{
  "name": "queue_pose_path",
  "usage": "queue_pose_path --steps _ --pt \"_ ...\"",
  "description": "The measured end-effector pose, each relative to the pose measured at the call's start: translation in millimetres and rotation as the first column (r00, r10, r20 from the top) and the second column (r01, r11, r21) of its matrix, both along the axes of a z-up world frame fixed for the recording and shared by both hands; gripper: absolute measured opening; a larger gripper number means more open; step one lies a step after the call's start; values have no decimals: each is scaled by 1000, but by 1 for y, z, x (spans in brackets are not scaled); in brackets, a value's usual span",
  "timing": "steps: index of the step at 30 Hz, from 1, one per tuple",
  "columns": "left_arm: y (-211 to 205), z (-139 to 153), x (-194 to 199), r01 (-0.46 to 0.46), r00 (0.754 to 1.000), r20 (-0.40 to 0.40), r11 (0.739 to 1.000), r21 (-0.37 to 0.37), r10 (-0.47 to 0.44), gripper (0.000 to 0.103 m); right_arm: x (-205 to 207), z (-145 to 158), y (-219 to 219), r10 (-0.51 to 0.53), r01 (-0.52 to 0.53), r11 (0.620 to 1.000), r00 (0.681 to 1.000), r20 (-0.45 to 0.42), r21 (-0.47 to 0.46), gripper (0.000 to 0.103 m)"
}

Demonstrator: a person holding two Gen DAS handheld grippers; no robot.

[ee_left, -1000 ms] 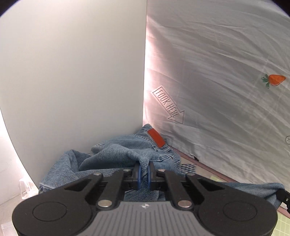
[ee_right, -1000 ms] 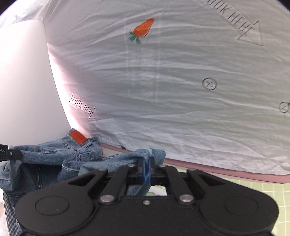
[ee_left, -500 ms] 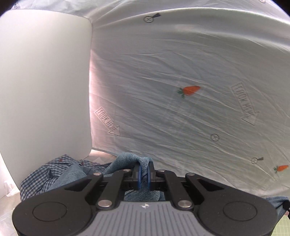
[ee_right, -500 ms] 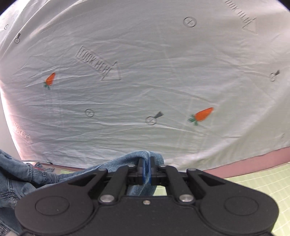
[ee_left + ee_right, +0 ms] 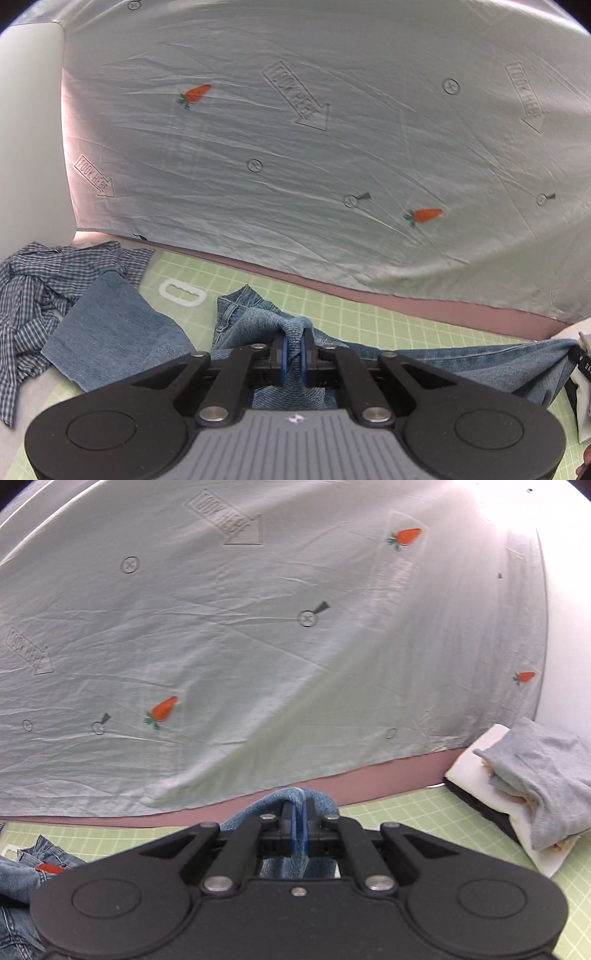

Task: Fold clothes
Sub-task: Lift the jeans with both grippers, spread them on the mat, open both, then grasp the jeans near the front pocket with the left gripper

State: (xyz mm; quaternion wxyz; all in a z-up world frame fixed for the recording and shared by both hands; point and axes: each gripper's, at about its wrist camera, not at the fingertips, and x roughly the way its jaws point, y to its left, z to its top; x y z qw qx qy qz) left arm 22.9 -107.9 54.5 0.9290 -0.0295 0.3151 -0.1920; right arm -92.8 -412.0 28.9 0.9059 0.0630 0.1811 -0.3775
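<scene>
Jeans (image 5: 122, 332) are pinched at 2 spots, left gripper (image 5: 293, 352) & right gripper (image 5: 298, 830) both clamped on denim folds, prob to stretch them flat over the green mat (image 5: 388, 314), w/ a checked shirt (image 5: 33, 280) behind.

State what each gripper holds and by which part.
Both hold the jeans: left gripper and right gripper each pinch a bunched fold; which part, unclear.
</scene>
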Motion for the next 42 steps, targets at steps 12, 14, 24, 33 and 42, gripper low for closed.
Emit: queue_pose_path --steps 12,14,24,33,42 --pt "-21 -55 -15 -116 979 -148 980 160 141 14 -53 -56 -81 -61 91 982 983 -174 168 21" --pt "-17 -62 -18 -103 974 -182 980 169 134 19 -59 -74 -82 -53 102 966 978 -204 237 41" --pt "-24 -62 -23 4 988 -150 975 222 30 62 -91 -138 -37 -106 219 873 957 -270 435 56" --pt "-65 -78 -9 176 977 -163 952 252 -137 72 -83 -145 -31 -72 210 869 949 -306 448 59" --pt "-102 -116 -7 308 936 -262 905 295 -233 73 -79 -146 -36 -47 199 871 944 -326 449 62"
